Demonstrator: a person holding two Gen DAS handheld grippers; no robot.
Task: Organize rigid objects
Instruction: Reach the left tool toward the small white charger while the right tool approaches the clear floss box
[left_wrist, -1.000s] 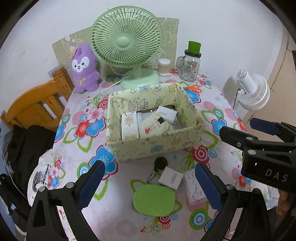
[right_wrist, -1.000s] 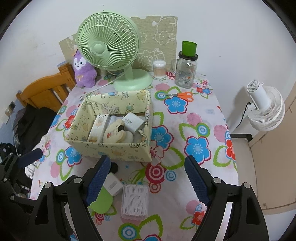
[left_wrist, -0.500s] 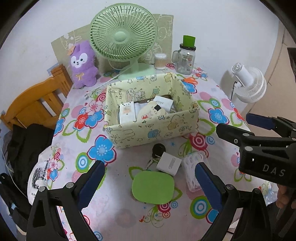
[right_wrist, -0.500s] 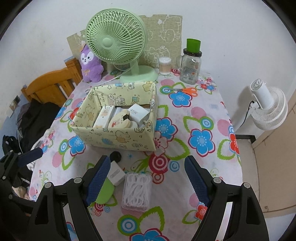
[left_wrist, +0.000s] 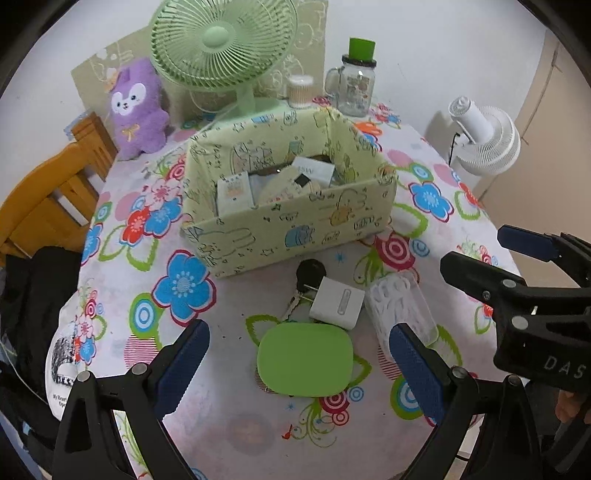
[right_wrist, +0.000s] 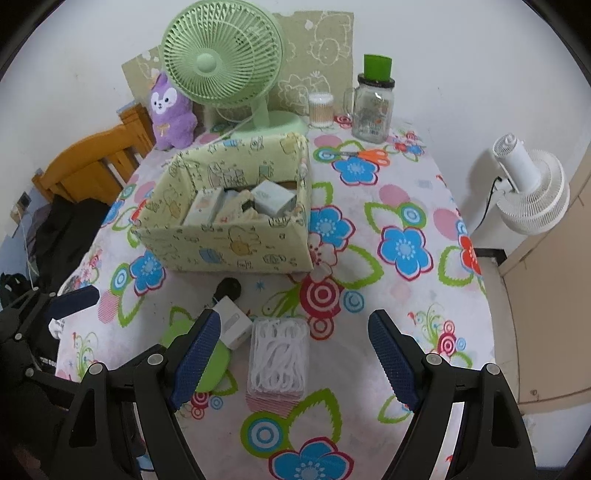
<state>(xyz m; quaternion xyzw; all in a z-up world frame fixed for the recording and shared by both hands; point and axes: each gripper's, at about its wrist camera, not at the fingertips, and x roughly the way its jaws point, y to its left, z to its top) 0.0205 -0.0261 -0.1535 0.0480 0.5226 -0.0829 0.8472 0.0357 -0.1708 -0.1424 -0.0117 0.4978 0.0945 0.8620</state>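
Loose items — a green case (left_wrist: 306, 359), a white charger (left_wrist: 337, 302) and a clear box of white picks (right_wrist: 277, 353) — lie on the flowered tablecloth (right_wrist: 399, 206) before a patterned storage box (left_wrist: 291, 221); left gripper (left_wrist: 300, 363) and right gripper (right_wrist: 295, 354) hover above, jaws apart, holding nothing.

Both wide-open grippers now sit lower and nearer the flat green rounded case (left_wrist: 305, 363) and clear plastic box of white floss picks (right_wrist: 278, 354), which appear larger.
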